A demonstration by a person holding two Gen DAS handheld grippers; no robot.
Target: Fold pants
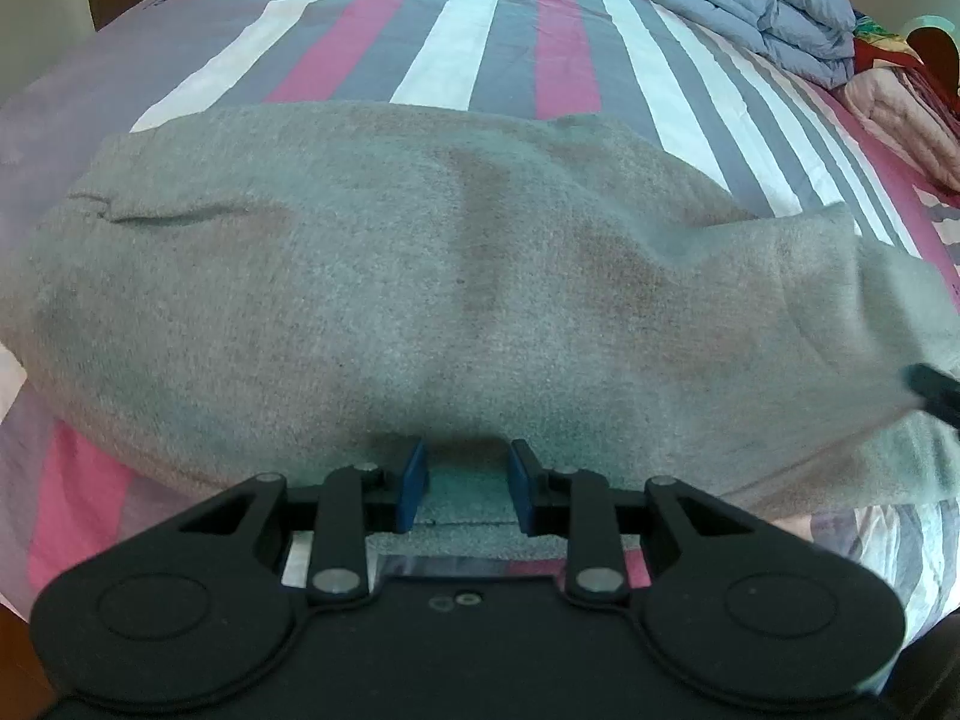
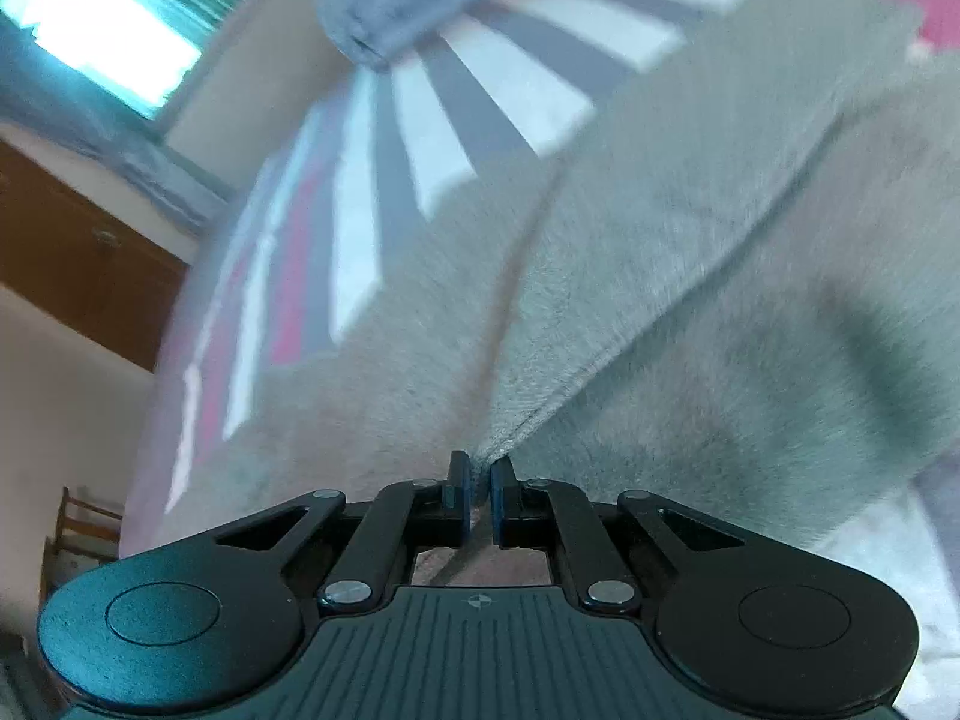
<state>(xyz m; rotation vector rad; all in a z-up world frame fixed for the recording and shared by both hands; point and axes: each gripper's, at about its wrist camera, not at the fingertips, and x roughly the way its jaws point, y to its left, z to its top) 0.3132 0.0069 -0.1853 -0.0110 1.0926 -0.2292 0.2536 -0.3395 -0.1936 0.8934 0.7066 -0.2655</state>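
Observation:
Grey fleece pants (image 1: 420,276) lie spread across the striped bed, with a fold at their left end. My left gripper (image 1: 467,483) has its blue pads apart at the pants' near edge, with fabric lying between the pads, which do not press on it. My right gripper (image 2: 478,495) is shut on a corner of the pants (image 2: 690,276) and lifts it; this view is blurred by motion. The right gripper's dark tip (image 1: 936,387) shows at the right edge of the left wrist view, under the raised fabric.
The bed sheet (image 1: 480,36) has pink, grey and white stripes. A folded blue quilt (image 1: 738,6) and a pink blanket (image 1: 900,114) lie at the far right. A window (image 2: 102,30), wooden cabinet (image 2: 78,264) and chair (image 2: 78,534) show in the right wrist view.

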